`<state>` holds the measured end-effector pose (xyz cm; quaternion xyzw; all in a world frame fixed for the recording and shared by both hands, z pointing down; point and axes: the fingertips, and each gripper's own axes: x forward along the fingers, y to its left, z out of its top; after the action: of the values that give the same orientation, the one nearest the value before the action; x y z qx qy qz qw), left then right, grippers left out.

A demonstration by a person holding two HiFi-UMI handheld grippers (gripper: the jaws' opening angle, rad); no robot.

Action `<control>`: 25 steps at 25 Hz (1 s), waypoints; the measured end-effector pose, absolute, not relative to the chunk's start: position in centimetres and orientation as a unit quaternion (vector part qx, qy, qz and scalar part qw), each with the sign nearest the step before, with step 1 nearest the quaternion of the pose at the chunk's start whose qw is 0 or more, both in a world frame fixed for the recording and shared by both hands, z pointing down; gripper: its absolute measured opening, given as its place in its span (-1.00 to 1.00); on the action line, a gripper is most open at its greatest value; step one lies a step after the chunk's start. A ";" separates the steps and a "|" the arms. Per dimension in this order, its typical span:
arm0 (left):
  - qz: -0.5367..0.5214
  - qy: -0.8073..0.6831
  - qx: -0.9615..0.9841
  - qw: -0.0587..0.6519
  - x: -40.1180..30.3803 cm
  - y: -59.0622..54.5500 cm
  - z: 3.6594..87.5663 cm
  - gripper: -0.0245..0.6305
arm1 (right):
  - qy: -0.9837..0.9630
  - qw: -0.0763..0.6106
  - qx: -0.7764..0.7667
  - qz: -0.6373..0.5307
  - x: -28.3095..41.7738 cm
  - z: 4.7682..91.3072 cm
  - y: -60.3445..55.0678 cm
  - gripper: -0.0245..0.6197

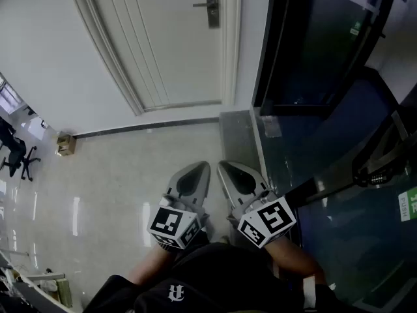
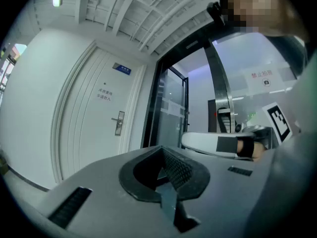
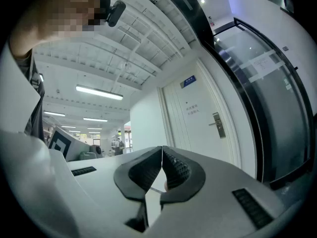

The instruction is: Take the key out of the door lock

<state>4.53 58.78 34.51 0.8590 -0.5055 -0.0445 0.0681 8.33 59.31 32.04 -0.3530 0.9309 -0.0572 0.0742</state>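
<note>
The door lock [image 1: 212, 5] sits on the white door [image 1: 169, 38] straight ahead, well apart from both tools; any key in it is too small to make out. The left hand-held gripper [image 1: 201, 168] and right hand-held gripper [image 1: 223, 166] hang low, side by side, each pressed together and empty, neither clearly nearer.

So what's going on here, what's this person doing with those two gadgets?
A person holds a left gripper and a right gripper low in front of them, both with fingers closed on nothing. They face a white door, and its lock is well away from both. No key can be made out from here.
</note>
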 end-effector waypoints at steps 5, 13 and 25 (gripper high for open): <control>-0.050 -0.504 0.860 0.065 3.4 54.8 35.3 -0.91 | 0.927 0.077 -0.362 -0.060 7.4 32.8 55.1 -0.88; -0.051 -0.495 0.866 0.056 0.7 43.7 35.2 -0.91 | 0.920 0.078 -0.378 -0.065 3.6 33.5 44.1 -0.88; -0.055 -0.471 0.878 0.067 -4.9 28.1 34.4 -0.91 | 0.905 0.074 -0.413 -0.066 -1.3 32.8 27.8 -0.88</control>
<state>-4.88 28.11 34.43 0.8778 -0.4711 -0.0552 0.0667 -1.27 27.77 32.82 -0.4125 0.9055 -0.0662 0.0742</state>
